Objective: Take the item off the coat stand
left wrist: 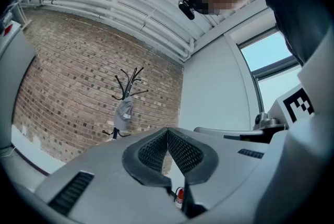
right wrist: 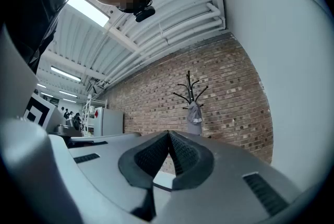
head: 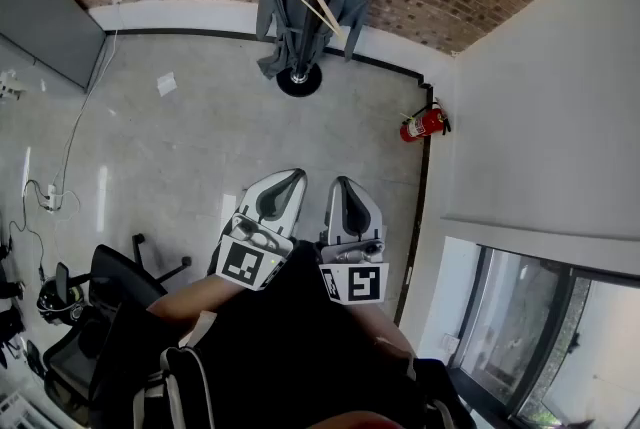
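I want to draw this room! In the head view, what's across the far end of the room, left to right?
White paper scrap, black coat stand, red fire extinguisher.

Left gripper (head: 296, 177) and right gripper (head: 343, 184), centre of head view: light grey tapering shells, dark grey inset along each top. White cube (head: 247, 263) with black square markers at left rear, matching cube (head: 354, 283) at right rear; silvery fittings (head: 262, 239) just ahead of the left one. In gripper views, dark grey pads (left wrist: 152, 152) with fine mesh texture, rounded dark surrounds; black slotted vents (left wrist: 72, 192) in the grey shell, lower left. Black clothing (head: 290, 347) at bottom centre of head view. Small black head camera (right wrist: 144, 13), upper left of right gripper view.
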The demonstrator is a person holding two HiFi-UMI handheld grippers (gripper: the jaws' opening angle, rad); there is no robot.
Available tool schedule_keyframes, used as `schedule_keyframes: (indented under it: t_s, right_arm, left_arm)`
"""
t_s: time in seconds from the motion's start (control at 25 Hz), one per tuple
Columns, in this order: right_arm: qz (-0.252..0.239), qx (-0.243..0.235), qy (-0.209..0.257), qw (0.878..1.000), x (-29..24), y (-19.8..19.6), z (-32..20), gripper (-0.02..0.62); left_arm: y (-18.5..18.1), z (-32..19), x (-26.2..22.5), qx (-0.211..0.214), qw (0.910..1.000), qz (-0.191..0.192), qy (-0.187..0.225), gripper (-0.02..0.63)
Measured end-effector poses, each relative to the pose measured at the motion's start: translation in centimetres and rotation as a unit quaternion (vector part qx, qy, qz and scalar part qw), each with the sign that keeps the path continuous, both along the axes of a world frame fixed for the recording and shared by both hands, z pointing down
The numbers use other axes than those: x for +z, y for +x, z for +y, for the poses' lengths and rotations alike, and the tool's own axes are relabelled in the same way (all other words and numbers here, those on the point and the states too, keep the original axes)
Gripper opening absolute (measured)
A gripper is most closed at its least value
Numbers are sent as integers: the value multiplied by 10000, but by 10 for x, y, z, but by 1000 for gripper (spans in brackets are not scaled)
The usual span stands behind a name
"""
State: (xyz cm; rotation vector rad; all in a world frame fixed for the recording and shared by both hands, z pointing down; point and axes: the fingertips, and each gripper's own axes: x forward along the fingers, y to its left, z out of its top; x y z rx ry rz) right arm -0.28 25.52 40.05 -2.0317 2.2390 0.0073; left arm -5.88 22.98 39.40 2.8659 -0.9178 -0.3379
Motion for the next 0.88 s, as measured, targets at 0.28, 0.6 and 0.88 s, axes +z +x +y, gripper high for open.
schedule_keyframes:
  t_s: [0.28,0.6,0.88]
  right_arm:
    - [15,-116,10,9999,0,5,15,18]
    - [-264,72,78,9996,4,15,28,19]
    - [-313,-3,-28,9995,9,16,27,20]
  left_arm:
    - [7,22,10,-2,9998,-204,-47,18]
    - [-16,13,8,-500,9982,-336,81,18]
    - [-24,8,14,-708,9968,-346,-101,18]
